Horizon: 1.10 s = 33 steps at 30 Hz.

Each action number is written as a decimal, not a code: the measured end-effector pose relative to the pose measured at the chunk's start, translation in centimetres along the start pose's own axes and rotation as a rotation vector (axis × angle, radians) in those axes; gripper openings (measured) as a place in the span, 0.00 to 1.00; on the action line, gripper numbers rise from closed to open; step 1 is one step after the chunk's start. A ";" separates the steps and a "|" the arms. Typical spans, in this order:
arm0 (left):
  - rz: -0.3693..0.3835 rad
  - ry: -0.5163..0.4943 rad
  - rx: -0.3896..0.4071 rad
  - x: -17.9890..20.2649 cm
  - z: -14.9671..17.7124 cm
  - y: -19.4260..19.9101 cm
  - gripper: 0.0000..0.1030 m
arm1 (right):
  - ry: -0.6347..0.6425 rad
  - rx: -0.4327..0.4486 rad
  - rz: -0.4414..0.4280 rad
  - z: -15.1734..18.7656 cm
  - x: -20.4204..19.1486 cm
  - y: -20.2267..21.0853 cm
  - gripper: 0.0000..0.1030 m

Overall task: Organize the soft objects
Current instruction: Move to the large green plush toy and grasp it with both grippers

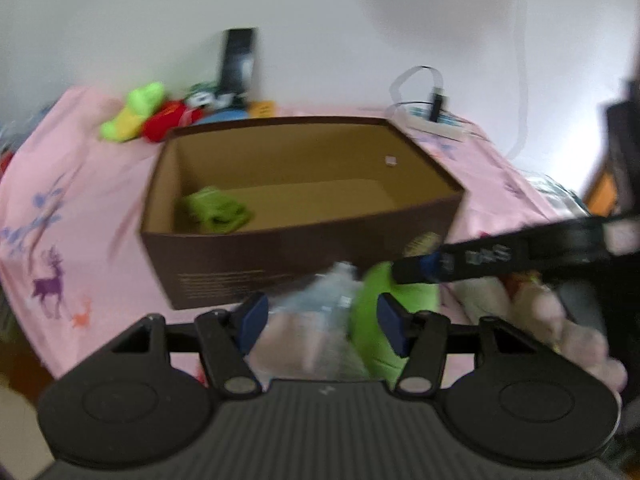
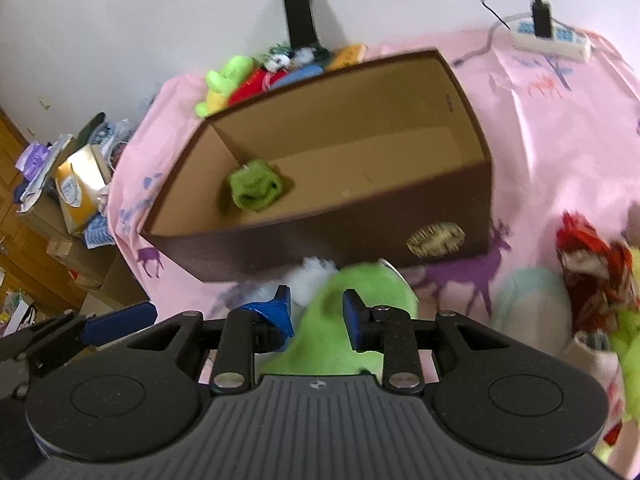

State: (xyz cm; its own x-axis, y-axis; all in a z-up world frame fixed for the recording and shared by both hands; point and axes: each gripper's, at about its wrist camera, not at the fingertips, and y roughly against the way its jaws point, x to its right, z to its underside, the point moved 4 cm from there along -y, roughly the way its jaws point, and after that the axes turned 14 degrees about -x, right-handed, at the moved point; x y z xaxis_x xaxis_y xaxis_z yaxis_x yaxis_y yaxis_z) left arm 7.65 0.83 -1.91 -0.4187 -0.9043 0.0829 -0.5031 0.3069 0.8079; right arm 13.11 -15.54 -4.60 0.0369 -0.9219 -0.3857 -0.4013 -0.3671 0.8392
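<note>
Right gripper (image 2: pixel 316 310) | jaws narrow, pinching lime-green plush sock (image 2: pixel 340 320) | open brown cardboard box (image 2: pixel 320 236) just ahead | left gripper (image 1: pixel 320 322) half-open, beside it, gripping nothing.

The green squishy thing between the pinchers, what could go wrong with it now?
1. The right gripper has the green soft toy between its fingers, but the view is too blurred to show a firm pinch, so it might slip out.
2. The brown box has a tall front wall right ahead; a low carry could bump it.
3. The left gripper is open close beside it, near a clear plastic wrapper, and could snag that or bump the other gripper.
</note>
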 end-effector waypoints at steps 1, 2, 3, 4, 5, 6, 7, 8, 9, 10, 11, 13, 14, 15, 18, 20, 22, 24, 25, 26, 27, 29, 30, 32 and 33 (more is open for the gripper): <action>0.015 -0.030 0.004 0.7 0.2 -0.1 0.58 | -0.021 -0.009 -0.004 0.2 0.5 0.0 0.11; 0.034 -0.060 0.007 1.4 0.5 -0.2 0.58 | -0.039 -0.018 -0.009 0.5 0.8 -0.1 0.11; 0.056 -0.087 0.007 2.1 0.8 -0.3 0.59 | -0.058 -0.026 -0.017 0.7 1.2 0.0 0.11; 0.073 -0.104 0.004 2.6 1.0 -0.6 0.59 | -0.070 -0.033 -0.021 0.9 1.5 0.0 0.11; 0.088 -0.117 -0.001 3.0 1.1 -0.9 0.59 | -0.079 -0.039 -0.022 1.1 1.8 0.0 0.11; 0.101 -0.127 -0.006 3.3 1.2 -1.3 0.59 | -0.088 -0.045 -0.018 1.2 2.0 0.1 0.12; 0.116 -0.137 -0.015 3.7 1.2 -1.8 0.59 | -0.100 -0.048 -0.014 1.3 2.2 0.1 0.12; 0.125 -0.149 -0.023 4.0 1.3 -2.3 0.59 | -0.114 -0.051 -0.017 1.4 2.5 0.1 0.12; 0.128 -0.161 -0.030 4.3 1.3 -2.7 0.59 | -0.126 -0.057 -0.024 1.5 2.7 0.0 0.12; 0.126 -0.173 -0.039 4.6 1.4 -3.3 0.59 | -0.137 -0.069 -0.035 1.5 2.9 -0.2 0.12; 0.125 -0.182 -0.048 4.7 1.3 -3.9 0.59 | -0.144 -0.080 -0.044 1.5 3.0 -0.3 0.12; 0.121 -0.185 -0.070 4.8 1.3 -4.9 0.59 | -0.153 -0.102 -0.055 1.7 3.1 -0.8 0.13; 0.118 -0.187 -0.080 4.9 1.3 -5.4 0.59 | -0.155 -0.107 -0.059 1.6 3.1 -0.9 0.13; 0.108 -0.190 -0.081 5.0 1.3 -5.7 0.59 | -0.158 -0.110 -0.067 1.7 3.1 -1.0 0.13; 0.066 -0.204 -0.082 5.1 1.3 -6.6 0.59 | -0.175 -0.110 -0.091 1.6 3.2 -1.0 0.14; 0.062 -0.205 -0.087 4.9 1.0 -7.2 0.60 | -0.186 -0.115 -0.103 1.5 3.2 -1.1 0.15; 0.048 -0.204 -0.102 4.6 0.8 -8.0 0.60 | -0.196 -0.124 -0.118 1.5 3.3 -1.4 0.15; 0.037 -0.202 -0.111 4.5 0.8 -8.7 0.60 | -0.196 -0.128 -0.124 1.6 3.3 -1.7 0.18; 0.030 -0.200 -0.112 4.5 0.8 -9.0 0.60 | -0.194 -0.126 -0.123 1.6 3.2 -1.8 0.19; 0.025 -0.200 -0.110 4.6 0.8 -9.1 0.60 | -0.193 -0.122 -0.121 1.6 3.1 -1.8 0.19; 0.020 -0.200 -0.107 4.6 0.8 -9.2 0.60 | -0.192 -0.119 -0.120 1.6 3.1 -1.8 0.19; 0.018 -0.196 -0.102 4.5 0.8 -9.4 0.60 | -0.197 -0.117 -0.123 1.5 3.1 -2.0 0.20; 0.018 -0.194 -0.099 4.5 0.9 -9.4 0.60 | -0.203 -0.114 -0.126 1.6 3.2 -2.1 0.21; 0.007 -0.192 -0.090 4.5 1.1 -9.4 0.54 | -0.219 -0.106 -0.128 1.7 3.2 -2.3 0.23; 0.000 -0.193 -0.087 4.7 1.2 -9.4 0.53 | -0.221 -0.101 -0.131 1.7 3.2 -2.4 0.25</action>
State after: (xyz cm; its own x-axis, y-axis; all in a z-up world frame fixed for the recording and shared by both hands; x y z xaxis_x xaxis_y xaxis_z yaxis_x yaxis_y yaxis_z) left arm 9.50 -5.95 -9.78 -0.5600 -0.8282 -0.0232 -0.4395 0.2731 0.8557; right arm 12.61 -17.36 -8.52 -0.1225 -0.8204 -0.5585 -0.3127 -0.5022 0.8062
